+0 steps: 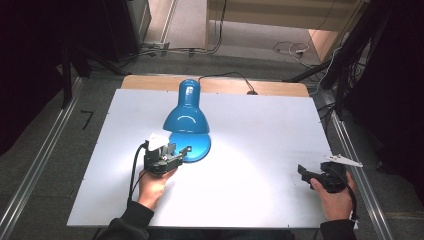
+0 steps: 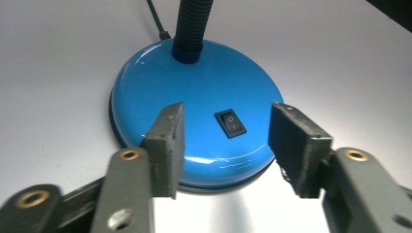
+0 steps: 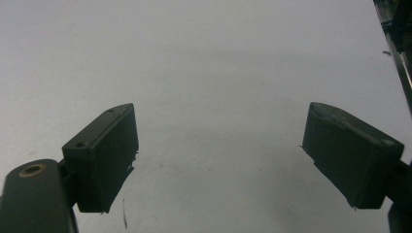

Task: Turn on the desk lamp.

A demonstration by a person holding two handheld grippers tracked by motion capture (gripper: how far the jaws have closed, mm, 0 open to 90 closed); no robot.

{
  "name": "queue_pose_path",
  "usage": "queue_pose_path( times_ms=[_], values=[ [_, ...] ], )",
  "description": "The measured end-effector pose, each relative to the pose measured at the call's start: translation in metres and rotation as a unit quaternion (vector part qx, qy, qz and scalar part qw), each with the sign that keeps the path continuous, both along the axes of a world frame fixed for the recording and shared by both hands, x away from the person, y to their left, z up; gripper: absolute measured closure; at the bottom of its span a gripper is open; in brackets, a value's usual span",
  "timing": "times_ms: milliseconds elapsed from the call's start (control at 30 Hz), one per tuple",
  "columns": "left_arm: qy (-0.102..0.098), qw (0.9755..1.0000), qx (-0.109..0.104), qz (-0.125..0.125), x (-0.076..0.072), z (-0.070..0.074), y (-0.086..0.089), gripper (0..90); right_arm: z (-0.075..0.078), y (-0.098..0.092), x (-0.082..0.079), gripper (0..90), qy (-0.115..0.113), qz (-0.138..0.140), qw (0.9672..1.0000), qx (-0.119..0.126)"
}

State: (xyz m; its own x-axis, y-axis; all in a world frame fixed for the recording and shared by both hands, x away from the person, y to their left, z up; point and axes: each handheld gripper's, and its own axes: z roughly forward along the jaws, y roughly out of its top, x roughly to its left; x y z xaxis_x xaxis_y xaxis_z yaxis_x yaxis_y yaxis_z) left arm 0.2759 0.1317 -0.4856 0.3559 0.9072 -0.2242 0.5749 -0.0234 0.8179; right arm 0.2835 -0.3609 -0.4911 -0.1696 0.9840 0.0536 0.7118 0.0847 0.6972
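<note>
We are working at a white table (image 1: 260, 150) over grey floor (image 1: 45, 150). The blue lamp (image 1: 187, 120) is standing near its far edge. Our left gripper (image 2: 223, 145), fingers spread, is flanking the lamp's switch (image 2: 231, 124); our right gripper (image 3: 218, 155) is hanging spread near the right edge.

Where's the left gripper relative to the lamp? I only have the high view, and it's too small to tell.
Observer: The left gripper has its jaws open and hovers at the front edge of the blue lamp base, one jaw over each side of it.
Operator: Any switch on that base?
Observer: Yes, a black rocker switch sits on top of the base, between the two jaws in the left gripper view.
Operator: Right gripper holding anything?
Observer: No. The right gripper is open, with bare white table between its jaws.
</note>
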Motion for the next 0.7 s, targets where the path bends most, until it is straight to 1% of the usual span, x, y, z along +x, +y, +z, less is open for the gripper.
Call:
queue_pose_path(
  times_ms=[67, 167, 267, 400, 533, 700],
  values=[
    [0.000, 1.0000, 0.004, 0.003, -0.001, 0.001, 0.002, 42.7, 0.000, 0.000, 0.000, 11.7, -0.001, -0.001, 1.0000, 0.002],
    [-0.002, 1.0000, 0.002, 0.003, -0.003, 0.002, 0.004, 41.4, 0.000, -0.001, -0.001, 11.7, -0.002, 0.000, 1.0000, 0.001],
    [-0.003, 1.0000, 0.001, 0.004, -0.005, 0.004, 0.006, 38.3, 0.001, -0.001, -0.001, 11.7, -0.002, -0.001, 1.0000, 0.002],
    [-0.001, 0.9999, 0.002, 0.010, -0.007, 0.003, 0.012, 37.1, 0.001, -0.002, -0.001, 11.7, -0.001, -0.002, 1.0000, 0.004],
    [-0.001, 0.9999, 0.000, 0.017, -0.011, 0.004, 0.019, 37.1, 0.001, -0.002, -0.001, 11.7, -0.002, -0.003, 1.0000, 0.005],
    [-0.003, 0.9998, 0.003, 0.021, -0.014, 0.004, 0.025, 37.0, 0.001, -0.002, -0.002, 11.7, -0.002, -0.001, 1.0000, 0.004]
  ],
)
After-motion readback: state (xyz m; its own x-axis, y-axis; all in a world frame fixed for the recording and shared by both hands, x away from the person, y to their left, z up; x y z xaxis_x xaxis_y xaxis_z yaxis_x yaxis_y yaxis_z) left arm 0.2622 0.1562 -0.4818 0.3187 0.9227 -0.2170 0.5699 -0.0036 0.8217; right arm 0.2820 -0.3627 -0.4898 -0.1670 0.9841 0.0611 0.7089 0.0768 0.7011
